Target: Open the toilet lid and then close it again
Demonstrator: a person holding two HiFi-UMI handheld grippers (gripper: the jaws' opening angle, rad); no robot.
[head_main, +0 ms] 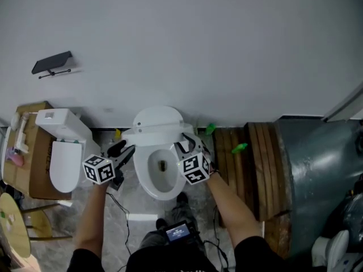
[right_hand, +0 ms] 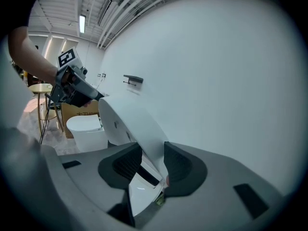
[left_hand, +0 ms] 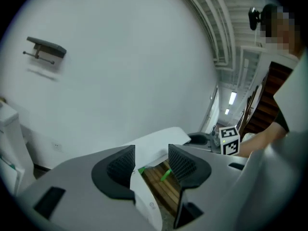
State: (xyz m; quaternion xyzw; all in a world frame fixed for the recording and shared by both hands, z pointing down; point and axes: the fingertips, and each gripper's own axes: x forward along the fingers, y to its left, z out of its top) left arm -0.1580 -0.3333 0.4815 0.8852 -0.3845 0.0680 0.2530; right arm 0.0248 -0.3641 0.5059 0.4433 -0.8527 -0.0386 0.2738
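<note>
Toilet lid [head_main: 158, 118]: raised, upper centre of frame, against the wall. Left tongs [head_main: 123, 150], right tongs [head_main: 189, 144]: 2 pairs, both released, jaws apart, lid edge between each.

left hand-held gripper [head_main: 126, 150], right hand-held gripper [head_main: 185, 143], jaws apart, forearms [head_main: 228, 202] outstretched

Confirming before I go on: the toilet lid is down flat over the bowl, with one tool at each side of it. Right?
Not right. The toilet lid is raised and leans back toward the wall, leaving the bowl open, as the head view shows. The left tool and right tool are indeed at each side of it.
</note>
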